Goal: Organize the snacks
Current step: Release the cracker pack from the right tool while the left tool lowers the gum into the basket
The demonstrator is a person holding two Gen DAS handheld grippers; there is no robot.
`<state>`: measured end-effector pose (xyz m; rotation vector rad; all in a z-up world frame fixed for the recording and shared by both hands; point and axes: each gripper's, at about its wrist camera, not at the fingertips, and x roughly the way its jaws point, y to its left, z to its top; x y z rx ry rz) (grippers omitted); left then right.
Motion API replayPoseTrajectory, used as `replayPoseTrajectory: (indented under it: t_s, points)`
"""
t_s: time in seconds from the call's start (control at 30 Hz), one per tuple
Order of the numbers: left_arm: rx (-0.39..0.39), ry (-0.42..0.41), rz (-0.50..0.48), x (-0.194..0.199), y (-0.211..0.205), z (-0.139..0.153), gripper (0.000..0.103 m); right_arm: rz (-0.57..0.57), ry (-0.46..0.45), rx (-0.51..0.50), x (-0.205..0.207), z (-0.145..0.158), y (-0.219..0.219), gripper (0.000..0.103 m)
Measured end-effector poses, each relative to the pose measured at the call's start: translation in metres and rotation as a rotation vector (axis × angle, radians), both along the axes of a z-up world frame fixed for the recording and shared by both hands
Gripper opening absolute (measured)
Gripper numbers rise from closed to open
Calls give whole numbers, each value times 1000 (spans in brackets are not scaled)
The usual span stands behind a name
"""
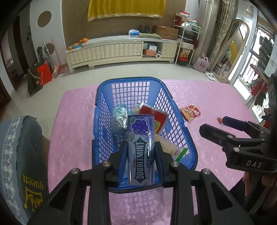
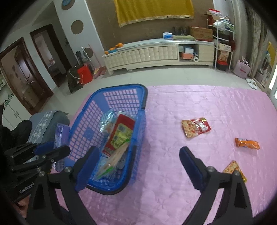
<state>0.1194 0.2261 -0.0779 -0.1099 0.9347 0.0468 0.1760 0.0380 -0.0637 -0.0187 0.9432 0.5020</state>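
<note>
Left gripper [image 1: 141,155]: jaws narrow, pads pressed on both sides of a Doublemint tin [image 1: 141,147]; tin upright between the pads, purple grape print at its top, held above the near end of the basket.
Right gripper [image 2: 136,164]: jaws spread wide, nothing between them; left finger over the basket's near right corner, right finger over bare cloth. Also seen from the left wrist view at far right, with a hand [image 1: 256,181] under it.
Yellow-orange packet [image 2: 234,170]: flat on the cloth, partly hidden behind the right gripper's right finger.
Blue basket [image 1: 102,112]: lattice plastic, on the pink tablecloth [image 2: 173,199], left of the loose snacks.
Basket contents: red and green packet [image 2: 121,135] leaning on the right wall; silver foil bag [image 1: 118,117] toward the left; a pale packet with green edge [image 2: 110,166] at the near end. Other contents too jumbled to tell.
Orange packet [image 2: 247,143]: on the cloth, well right of the basket.
Red noodle-print packet [image 2: 195,127]: flat on the cloth, between basket and orange packet, farther back.
Grey cushion [image 1: 20,155]: left of the table edge, "queen" and a crown in yellow.
Far side: tiled floor, then a cream cabinet [image 1: 121,50] along the wall with oranges [image 1: 83,40] at its left end; yellow cloth [image 1: 126,8] hanging above.
</note>
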Motion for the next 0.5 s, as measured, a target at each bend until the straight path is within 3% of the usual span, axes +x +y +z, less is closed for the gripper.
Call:
replayPoseTrajectory:
  t_s: [0.5]
  points:
    - [-24, 108, -55, 29, -14, -46, 28, -63, 25, -25, 9, -22, -14, 96]
